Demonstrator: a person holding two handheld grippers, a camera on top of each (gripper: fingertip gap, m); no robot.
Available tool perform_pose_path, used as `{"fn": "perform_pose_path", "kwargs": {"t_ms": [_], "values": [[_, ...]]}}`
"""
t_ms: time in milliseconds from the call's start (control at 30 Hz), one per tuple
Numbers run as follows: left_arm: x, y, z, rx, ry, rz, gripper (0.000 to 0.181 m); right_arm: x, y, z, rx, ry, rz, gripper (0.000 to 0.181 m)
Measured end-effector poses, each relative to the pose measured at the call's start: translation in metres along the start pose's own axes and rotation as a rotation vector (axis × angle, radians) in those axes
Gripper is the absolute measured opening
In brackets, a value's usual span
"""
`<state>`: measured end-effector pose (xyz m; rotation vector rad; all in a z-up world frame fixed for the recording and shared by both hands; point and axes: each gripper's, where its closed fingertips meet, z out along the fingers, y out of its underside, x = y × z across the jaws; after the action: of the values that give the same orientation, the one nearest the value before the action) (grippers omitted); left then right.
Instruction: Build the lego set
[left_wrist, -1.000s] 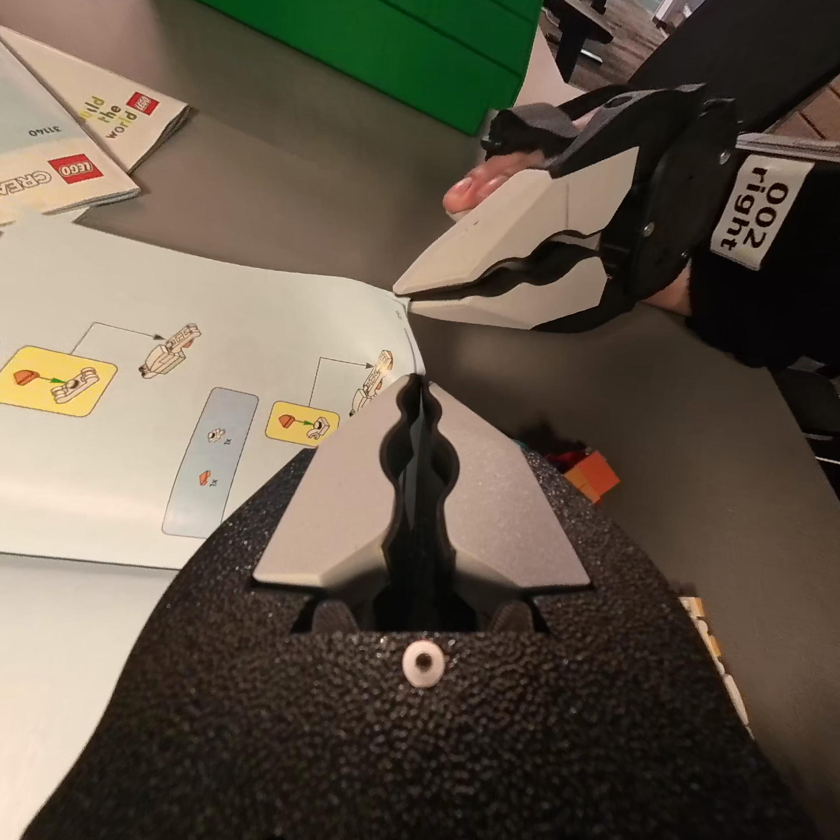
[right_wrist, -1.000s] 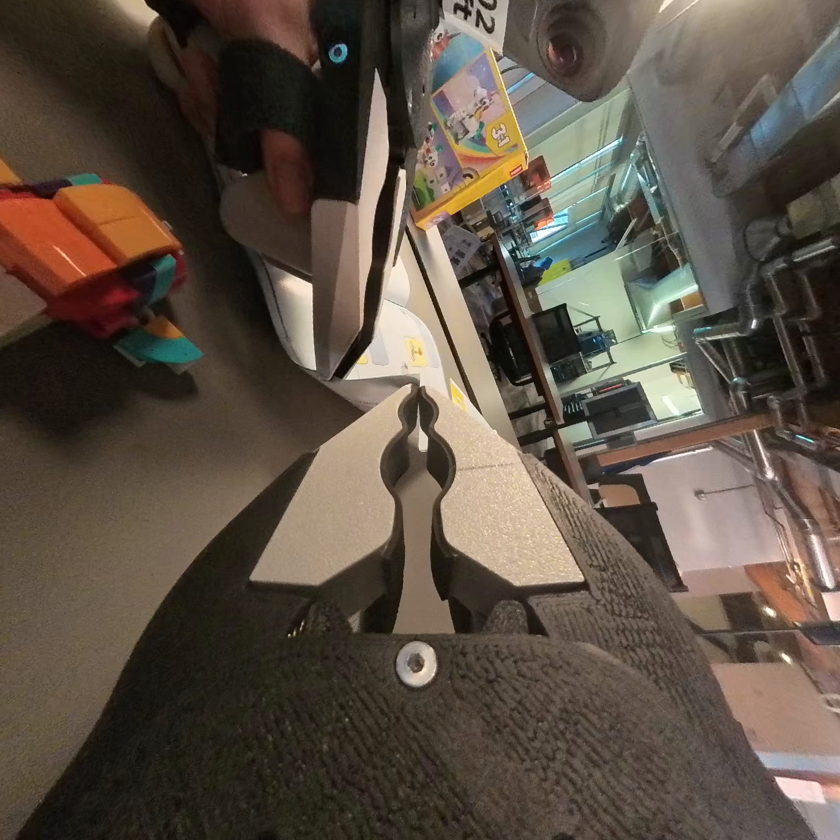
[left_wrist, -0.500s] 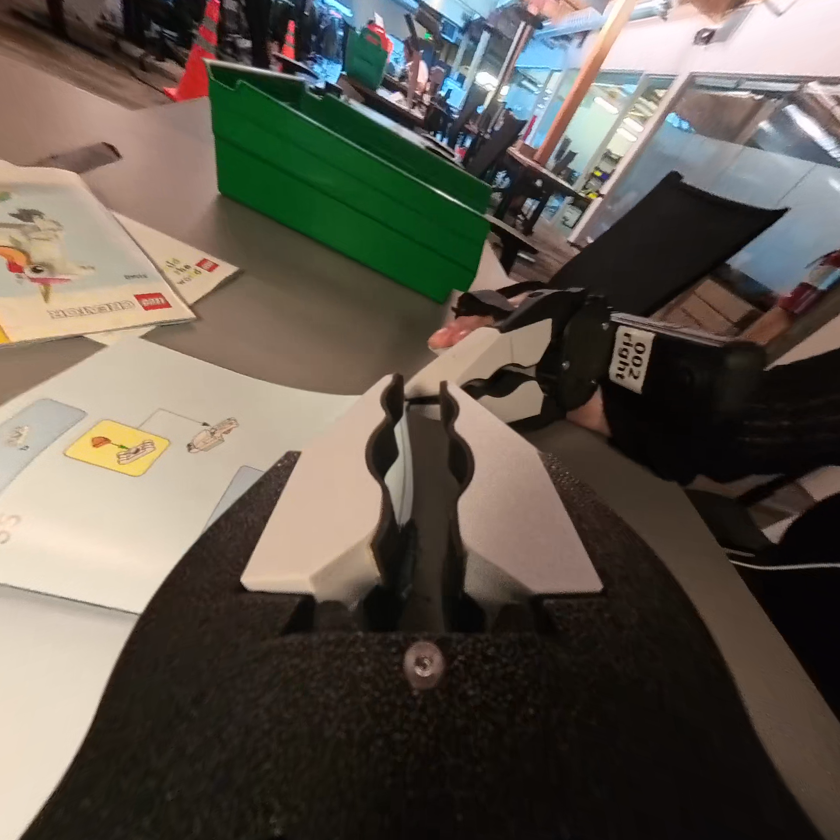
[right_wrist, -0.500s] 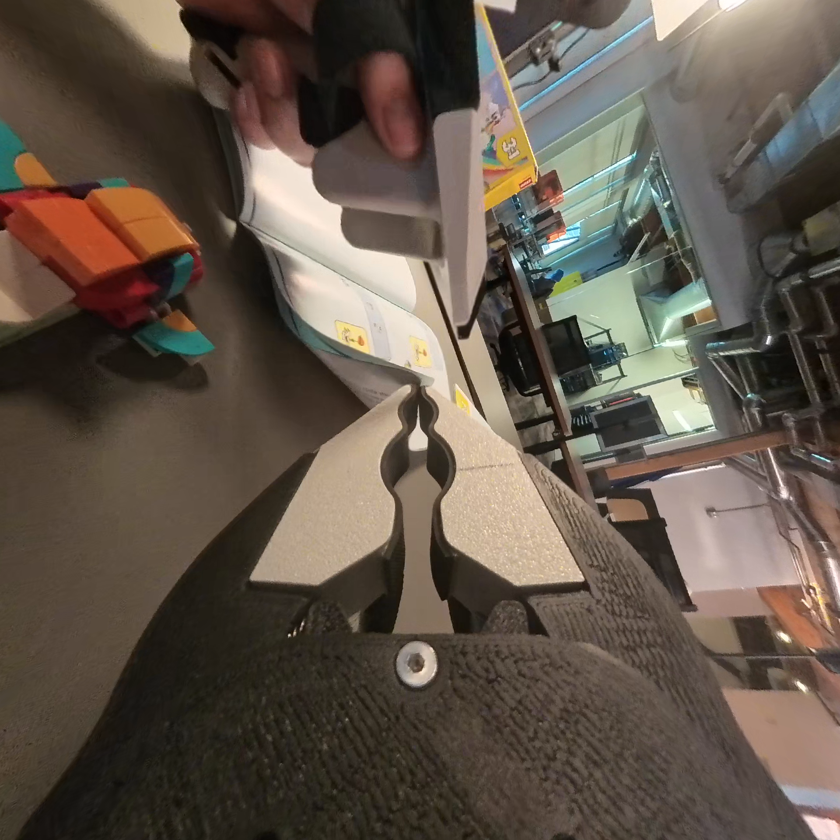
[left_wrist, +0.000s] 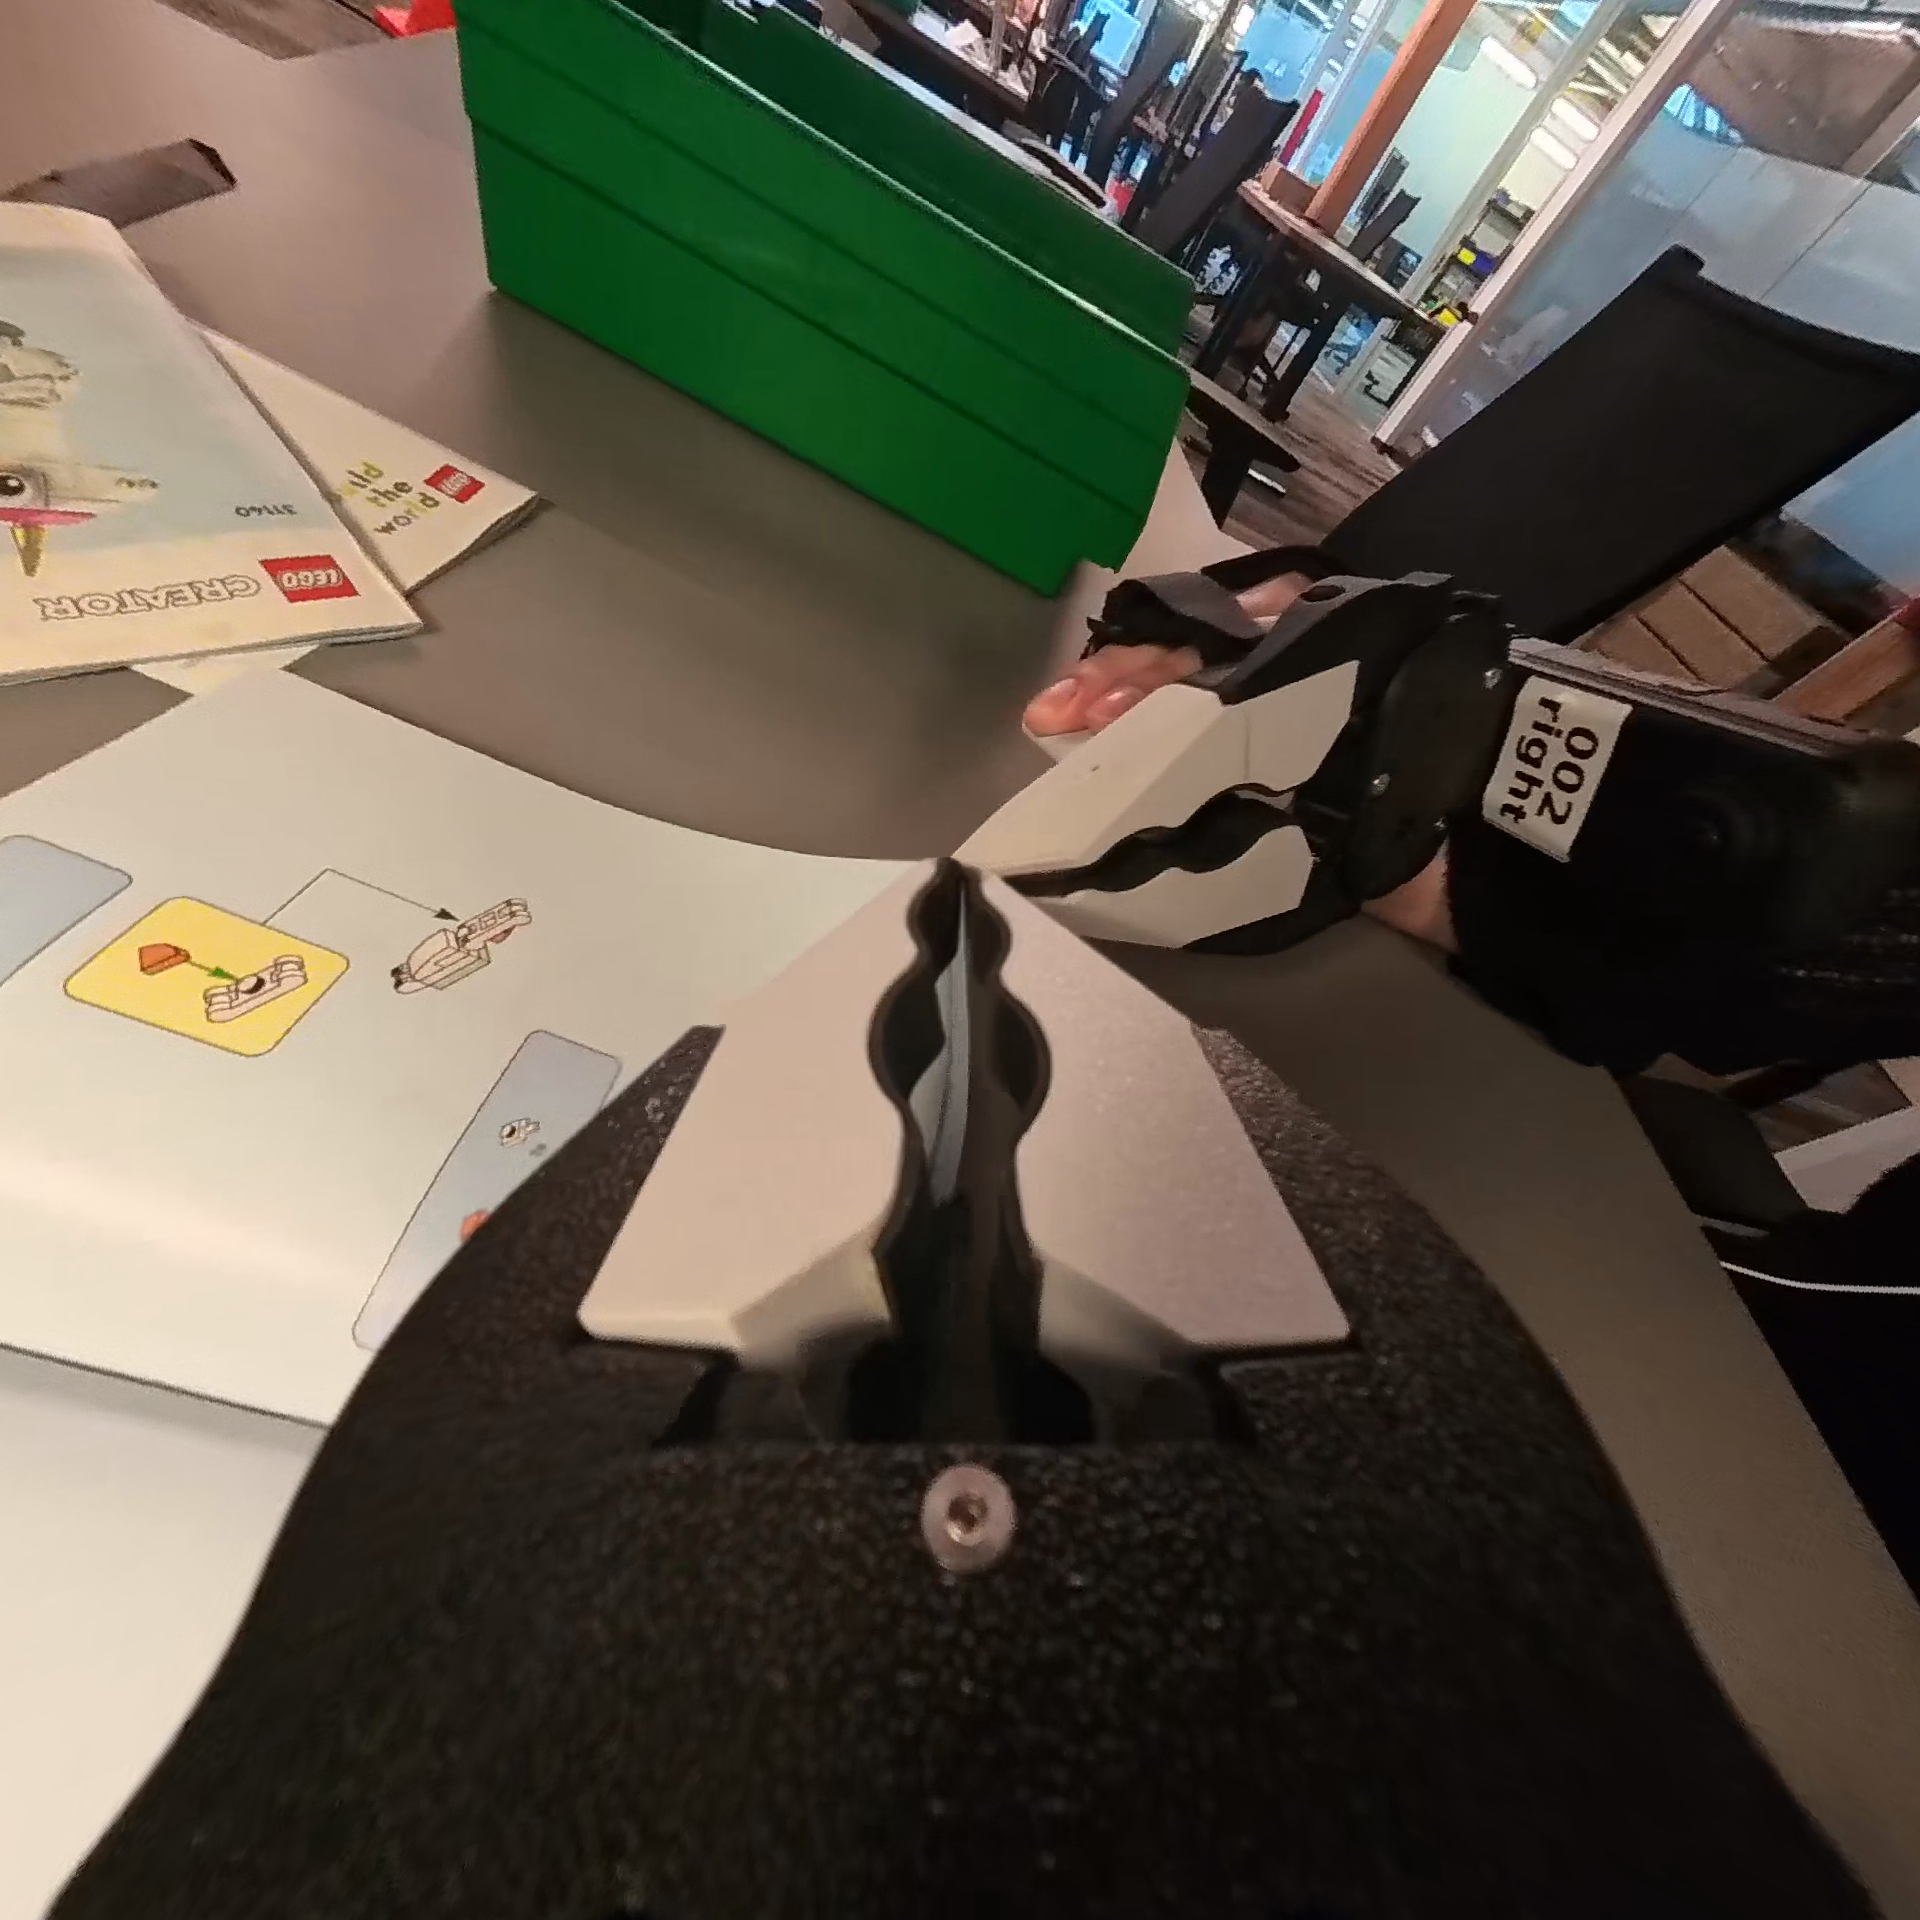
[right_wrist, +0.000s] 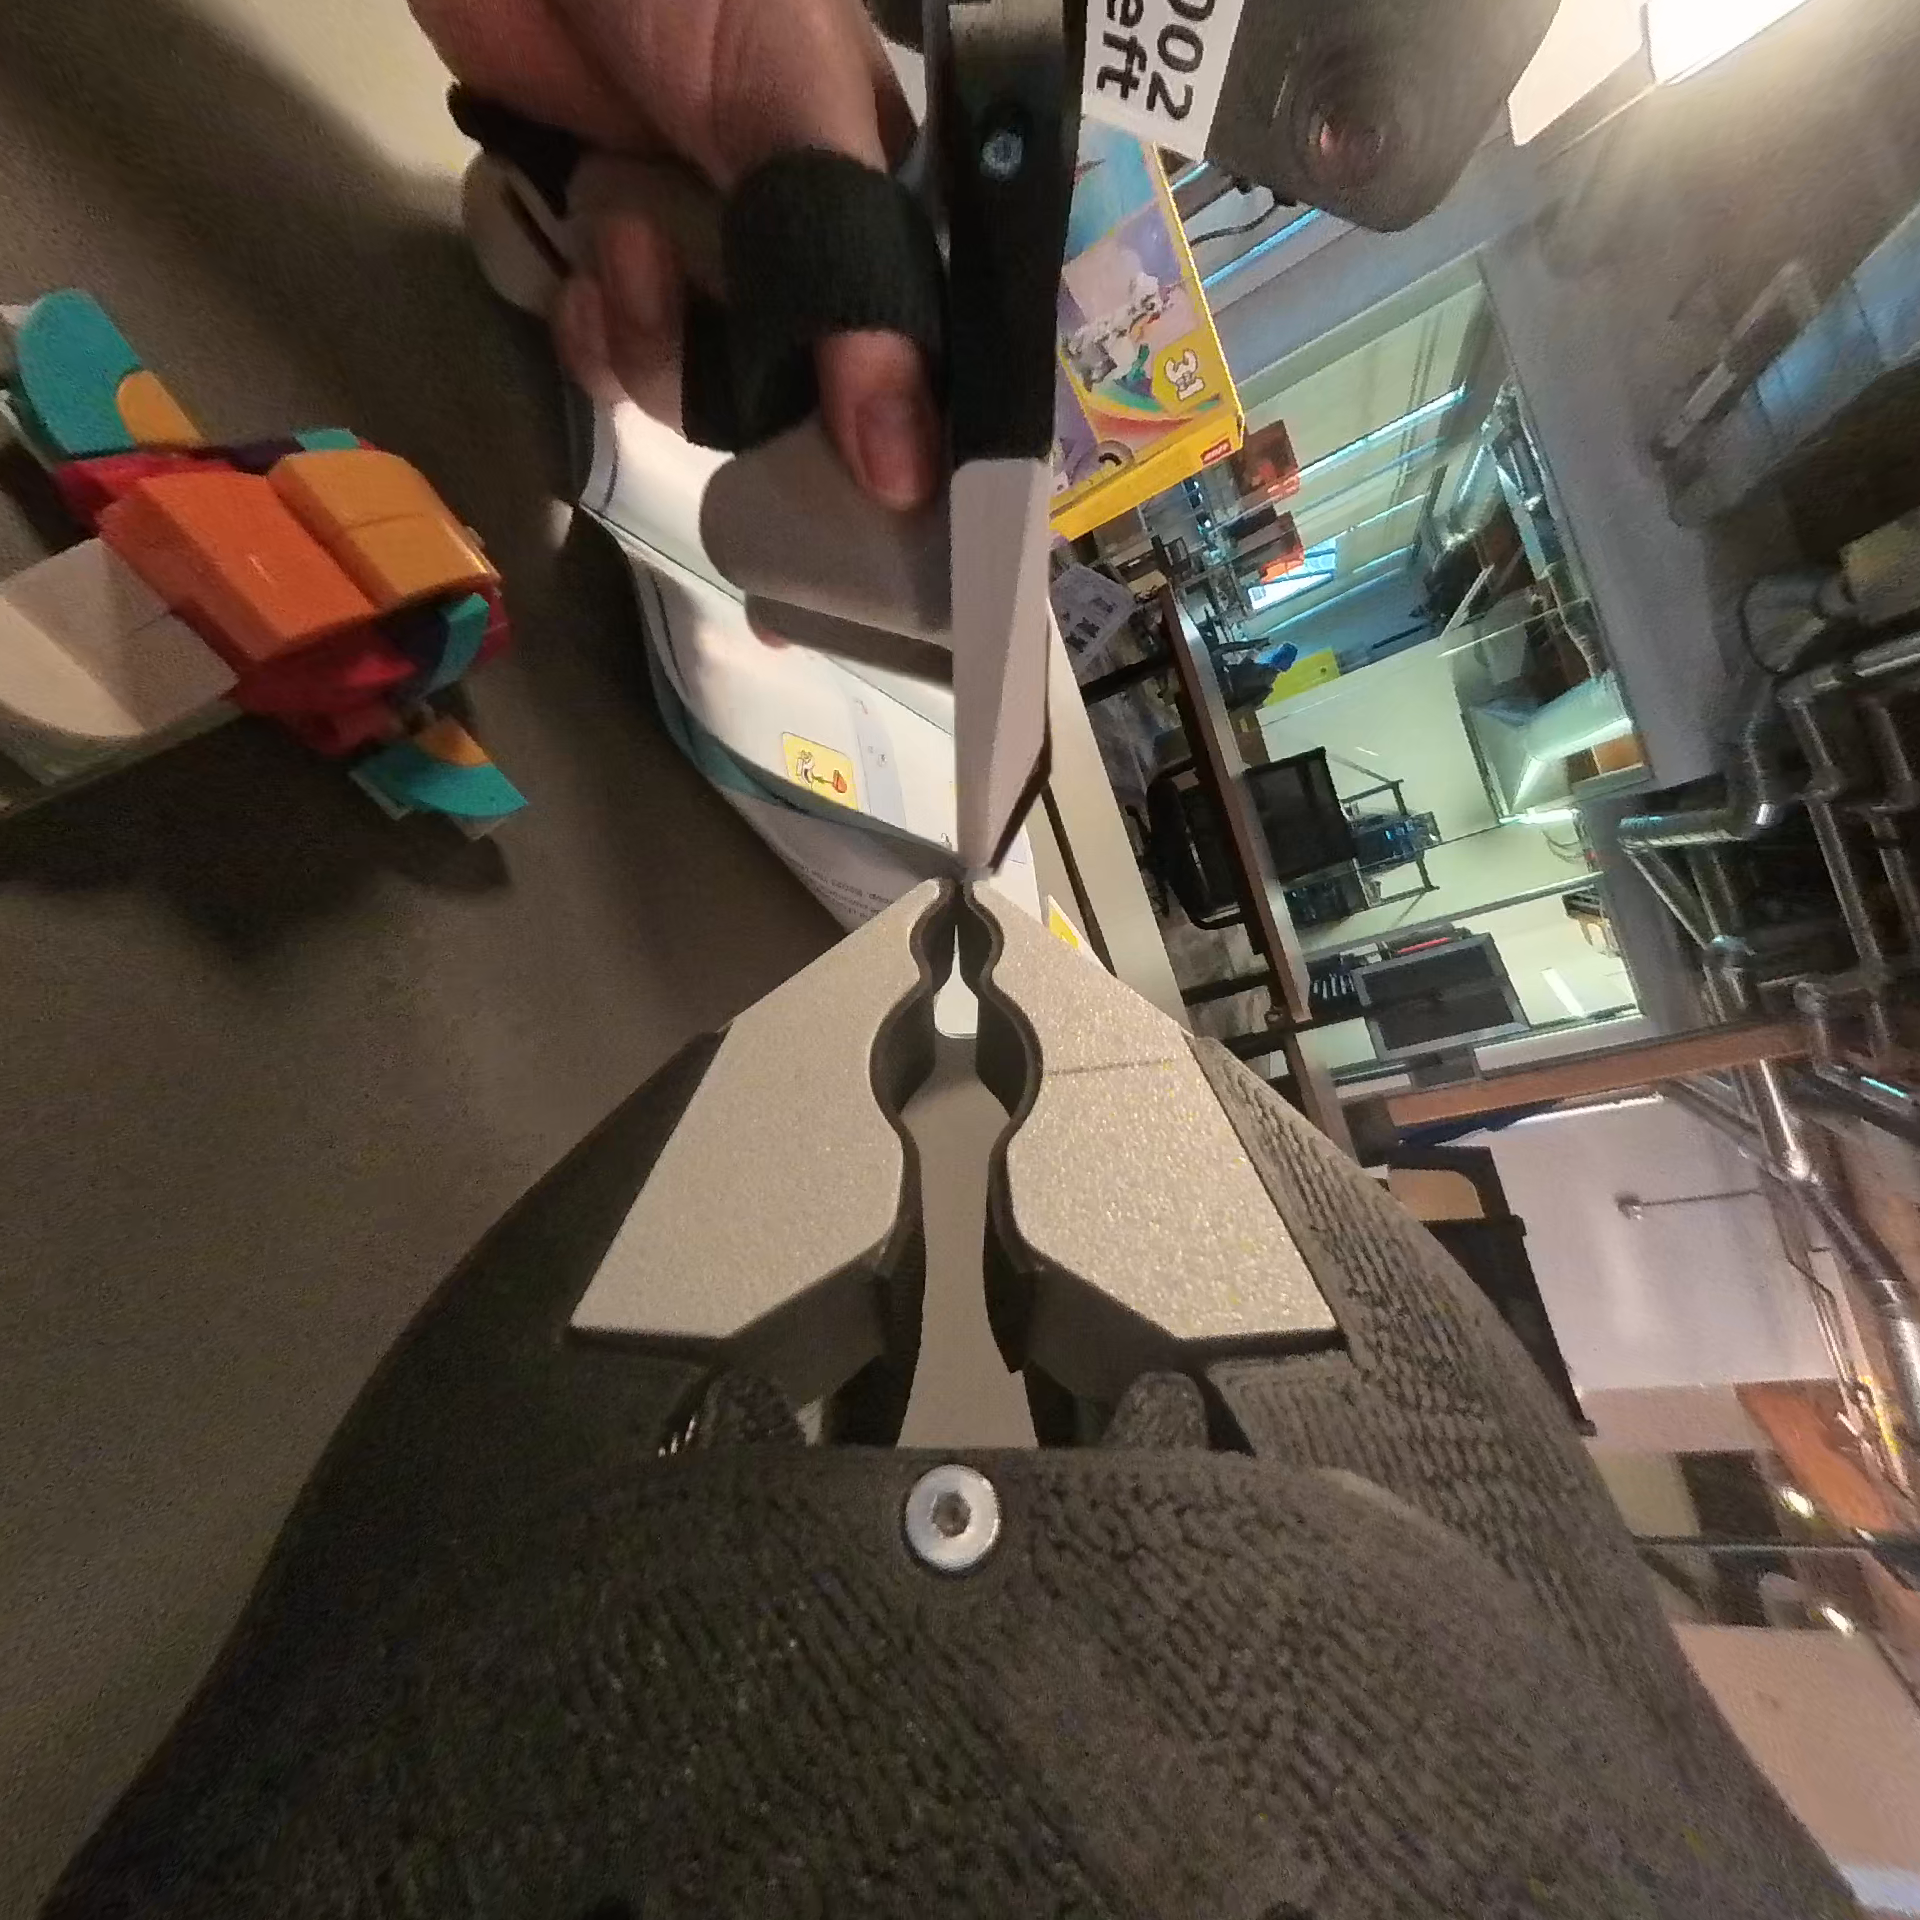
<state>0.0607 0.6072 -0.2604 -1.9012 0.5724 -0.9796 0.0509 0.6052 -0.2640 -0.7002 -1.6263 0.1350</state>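
An open instruction booklet (left_wrist: 312, 1122) lies on the grey table (left_wrist: 727, 644), and its right page (left_wrist: 644, 831) arches up at the corner. My left gripper (left_wrist: 951, 873) is shut on that raised page edge, and a pale strip of paper shows between its jaws. My right gripper (right_wrist: 961, 899) is shut at the same page corner, tip to tip with the left gripper (right_wrist: 987, 852). It also shows in the left wrist view (left_wrist: 1023, 883). A partly built model (right_wrist: 291, 582) of orange, red, teal and white bricks lies on the table to the left of both grippers.
Stacked green bins (left_wrist: 831, 260) stand at the back of the table. Two closed booklets (left_wrist: 187, 520) lie at the far left. A yellow set box (right_wrist: 1143, 343) stands beyond the open booklet. A black chair (left_wrist: 1621, 447) is past the table edge on the right. The grippers are tip to tip, or close to it.
My left gripper's jaws stood slightly apart around the page edge half a second ago and are now shut on it. The page corner is raised. My right gripper has stayed shut at the corner.
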Motion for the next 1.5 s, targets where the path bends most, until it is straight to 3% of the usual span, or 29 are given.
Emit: {"fn": "perform_pose_path", "kwargs": {"t_ms": [233,333,467,567,700,833,1167,1433,1500], "values": [[0.0,-0.009,-0.007,0.063,0.031,-0.067,0.0,0.0,0.0,-0.002,0.005,-0.006,-0.01,0.0],[-0.009,-0.02,-0.019,0.127,-0.026,-0.081,0.0,-0.002,0.001,-0.003,0.002,-0.021,-0.02,0.0],[-0.031,-0.03,-0.059,0.238,-0.276,-0.101,0.0,-0.008,0.004,-0.005,-0.002,-0.071,-0.012,0.0],[-0.043,-0.018,-0.1,0.277,-0.493,-0.124,0.0,-0.01,0.004,-0.006,-0.006,-0.095,-0.009,0.0],[-0.049,0.011,-0.153,0.232,-0.749,-0.141,0.0,-0.013,0.006,-0.007,-0.021,-0.118,-0.017,0.0],[-0.045,0.042,-0.181,0.102,-0.9,-0.137,0.0,-0.013,0.009,-0.009,-0.034,-0.129,-0.009,0.0],[-0.026,0.072,-0.192,-0.058,-1.02,-0.088,0.0,-0.014,0.017,-0.01,-0.06,-0.142,-0.005,0.0],[-0.015,0.051,-0.21,0.066,-1.109,-0.006,0.014,-0.008,0.03,-0.015,-0.098,-0.13,0.012,0.0],[-0.014,0.046,-0.207,0.093,-1.101,0.031,0.009,-0.008,0.033,-0.017,-0.107,-0.134,0.023,0.0]]}}
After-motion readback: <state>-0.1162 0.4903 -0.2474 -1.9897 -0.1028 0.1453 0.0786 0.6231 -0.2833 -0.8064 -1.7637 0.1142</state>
